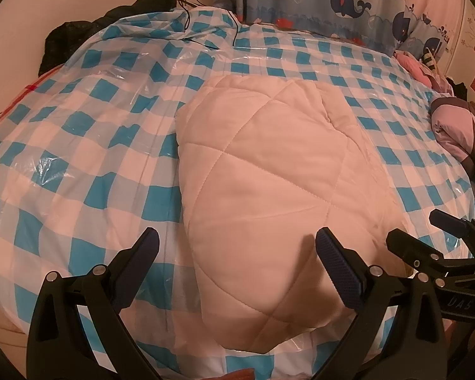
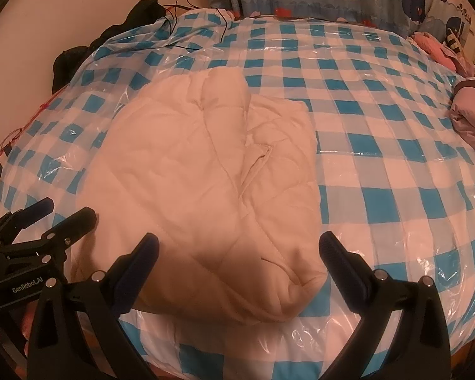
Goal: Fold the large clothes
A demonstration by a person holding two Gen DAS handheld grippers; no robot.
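The cream quilted padded garment [image 1: 269, 190] lies as a thick folded bundle toward the near edge of the blue-and-white checked, plastic-covered bed [image 1: 79, 145], a loose flap showing on its right side. Your left gripper [image 1: 237, 253] and right gripper [image 2: 239, 253] both hover over its near end, jaws apart, holding nothing. If you fold again, pinch the near corners through every layer and carry them evenly; the slick plastic may let the bundle slide.

Left gripper [image 1: 237, 247] wide open, right gripper [image 2: 239, 250] wide open too — side by side, both holding nothing, both pointing forward.
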